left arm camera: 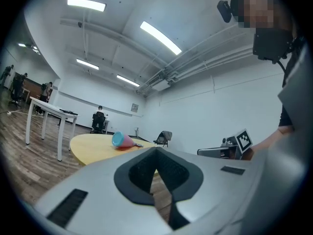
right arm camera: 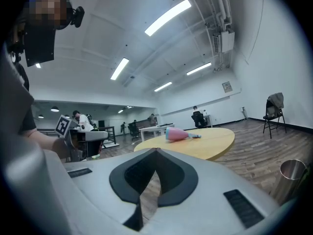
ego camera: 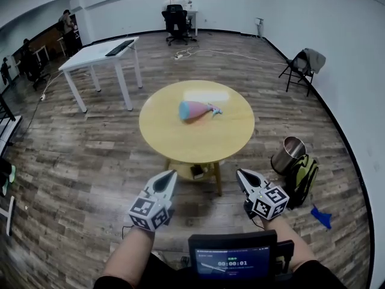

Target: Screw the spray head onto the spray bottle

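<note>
Left gripper (ego camera: pixel 171 176) and right gripper (ego camera: pixel 241 174) both closed, empty, well short of counter (ego camera: pixel 168 140). Bottle (ego camera: pixel 194 109) lies sideways; a closed-jaw nudge could roll it off.

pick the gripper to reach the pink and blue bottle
Left, marginally: the left gripper sits closer to the pink and blue bottle than the right gripper. Both shut, empty, short of the round yellow table.

Looks along the right tool (right arm camera: pixel 156 152), jaws together with nothing between, toward a round worktop (right arm camera: pixel 215 142) bearing a pink spray bottle (right arm camera: pixel 178 134) on its side
</note>
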Motion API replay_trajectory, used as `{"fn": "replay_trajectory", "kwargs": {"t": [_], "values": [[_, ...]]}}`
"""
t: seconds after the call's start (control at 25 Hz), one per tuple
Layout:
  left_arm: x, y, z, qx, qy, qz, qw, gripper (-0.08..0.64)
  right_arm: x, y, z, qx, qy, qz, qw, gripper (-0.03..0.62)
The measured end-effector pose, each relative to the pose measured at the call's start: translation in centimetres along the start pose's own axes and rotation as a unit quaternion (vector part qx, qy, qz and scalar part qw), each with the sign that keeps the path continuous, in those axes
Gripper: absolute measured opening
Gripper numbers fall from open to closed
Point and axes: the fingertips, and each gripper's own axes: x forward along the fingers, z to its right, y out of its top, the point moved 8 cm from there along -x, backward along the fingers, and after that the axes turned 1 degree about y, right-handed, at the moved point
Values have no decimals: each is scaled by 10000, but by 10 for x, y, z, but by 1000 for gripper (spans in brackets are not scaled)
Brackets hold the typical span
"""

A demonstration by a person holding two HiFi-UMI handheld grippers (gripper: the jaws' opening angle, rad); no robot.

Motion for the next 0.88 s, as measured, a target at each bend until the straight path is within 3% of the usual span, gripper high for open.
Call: {"fn": "replay_trajectory", "kwargs": {"t": [0.36,0.88], "values": [[83,-4,-56,-126,-142,-103,9998,17,71,2,55,2,26,13,10000,6],[159,33,-97,-5,-113,-60,9999,17,140,55,110,-232,156,107,9996,5]]}}
